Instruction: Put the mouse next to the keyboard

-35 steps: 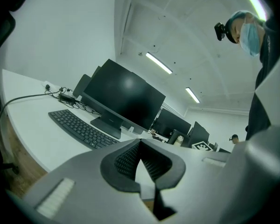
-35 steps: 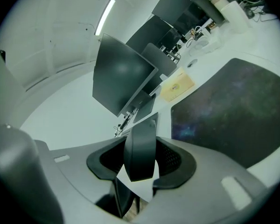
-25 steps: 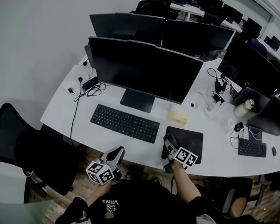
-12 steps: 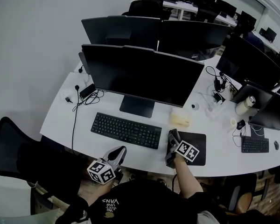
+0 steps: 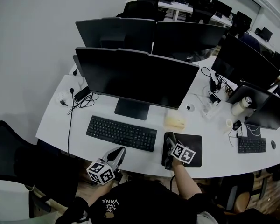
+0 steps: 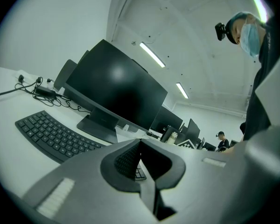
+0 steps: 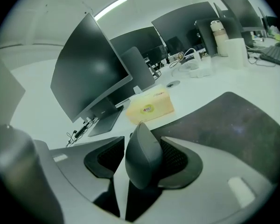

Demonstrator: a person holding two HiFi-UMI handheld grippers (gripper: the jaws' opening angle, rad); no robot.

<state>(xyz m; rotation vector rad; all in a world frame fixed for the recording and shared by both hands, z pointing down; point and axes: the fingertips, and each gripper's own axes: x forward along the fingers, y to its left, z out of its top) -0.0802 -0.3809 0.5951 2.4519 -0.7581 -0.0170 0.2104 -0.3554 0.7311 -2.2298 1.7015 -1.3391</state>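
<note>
A black keyboard (image 5: 121,133) lies in front of the nearest monitor (image 5: 135,78). The dark grey mouse (image 7: 141,162) stands between the jaws of my right gripper (image 7: 143,141), at the left edge of the black mouse pad (image 5: 192,146), just right of the keyboard. The jaws are opening; a gap shows between the left pad and the mouse. In the head view the right gripper (image 5: 169,143) hides the mouse. My left gripper (image 5: 117,154) hangs off the desk's front edge, below the keyboard (image 6: 51,134). This left gripper (image 6: 140,141) is shut and holds nothing.
A yellow tissue box (image 5: 175,121) sits just behind the mouse pad, and the same tissue box (image 7: 149,107) shows ahead of the right jaws. Cables and a power strip (image 5: 79,96) lie at the back left. More monitors, a bottle (image 5: 240,106) and a second keyboard (image 5: 248,144) stand to the right. A black chair (image 5: 14,157) is at the left.
The head view has drifted, so the whole desk sits a little lower and left. The right gripper stays at the mouse pad's left edge with the mouse. The left gripper has hardly moved.
</note>
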